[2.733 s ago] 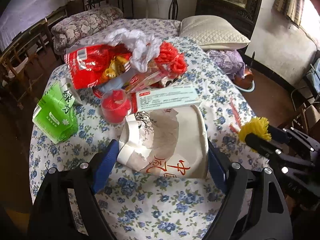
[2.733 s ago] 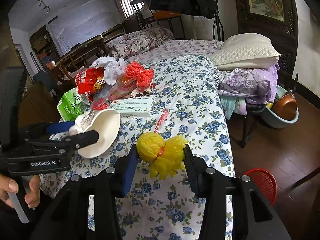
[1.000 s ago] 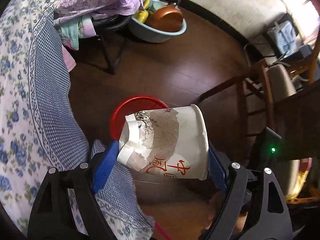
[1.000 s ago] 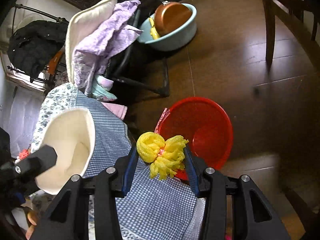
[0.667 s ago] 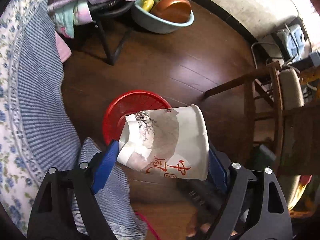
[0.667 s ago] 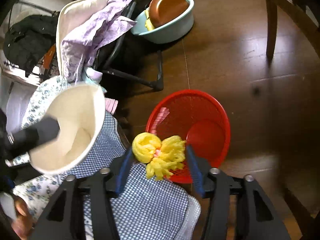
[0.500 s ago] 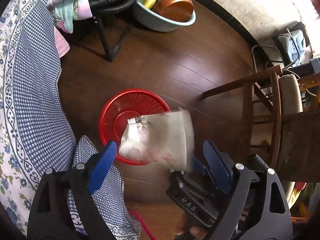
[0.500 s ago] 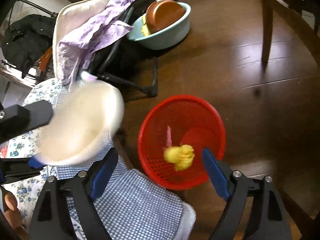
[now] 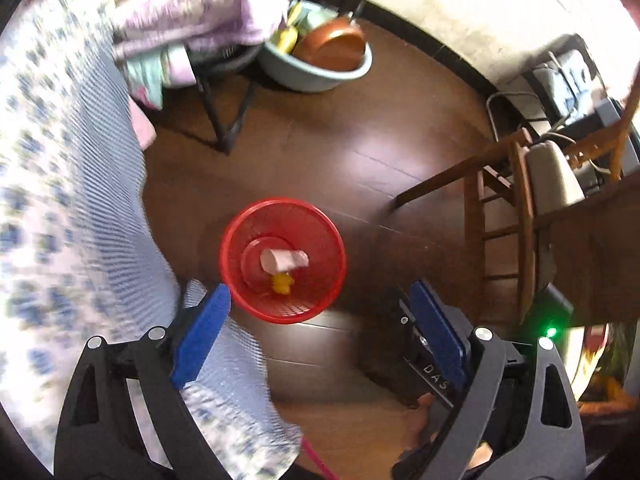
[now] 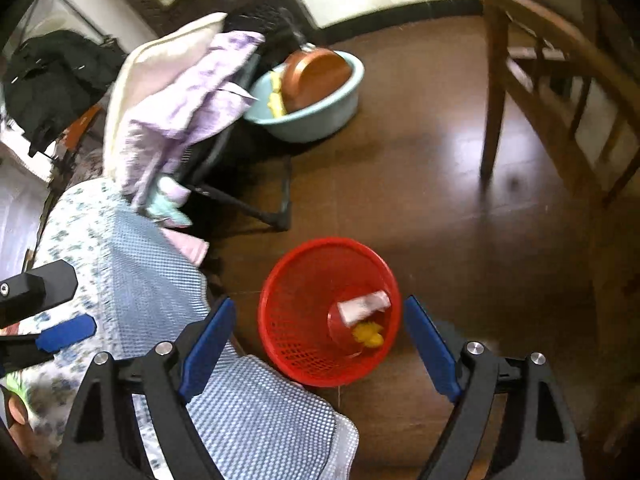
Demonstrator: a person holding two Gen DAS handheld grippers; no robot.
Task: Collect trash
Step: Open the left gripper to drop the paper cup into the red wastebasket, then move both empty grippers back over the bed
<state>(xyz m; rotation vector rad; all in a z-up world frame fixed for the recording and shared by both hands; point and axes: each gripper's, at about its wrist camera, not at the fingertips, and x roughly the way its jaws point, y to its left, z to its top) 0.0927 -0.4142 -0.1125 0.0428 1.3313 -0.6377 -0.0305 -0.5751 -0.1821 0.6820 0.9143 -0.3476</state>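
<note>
Both pieces of trash have left the jaws since the earlier frames and now lie in the round red mesh plastic basket (image 9: 282, 260) on the dark wooden floor (image 9: 360, 152). White paper cup (image 9: 283, 259), on its side at the basket bottom. Yellow crumpled net ball (image 9: 282, 282) just beside it, on the side nearer the cameras; whether the two touch cannot be told. Same pair in the right wrist view: cup (image 10: 363, 306), ball (image 10: 368, 334), basket (image 10: 296, 312).

Left gripper (image 9: 320, 332): jaws have just been opening and stand wide apart, nothing between the blue pads, basket visible in the gap well below. Right gripper (image 10: 320, 344): jaws likewise have just been opening, spread wide, empty, basket framed between the fingers.

Basket stands just beside the hanging edge of the blue-and-white checked and floral bedcover (image 9: 72, 208), which drapes down at the left of both views. Farther off on the floor: pale blue plastic basin (image 10: 320, 120) holding a copper-coloured pan (image 10: 316, 76). Lilac cloth (image 10: 192, 92) heaped over a black folding frame near the basin. Brown wooden chair (image 10: 540, 92) at the right, apart from the basket. Left view blurred along the bedcover.
</note>
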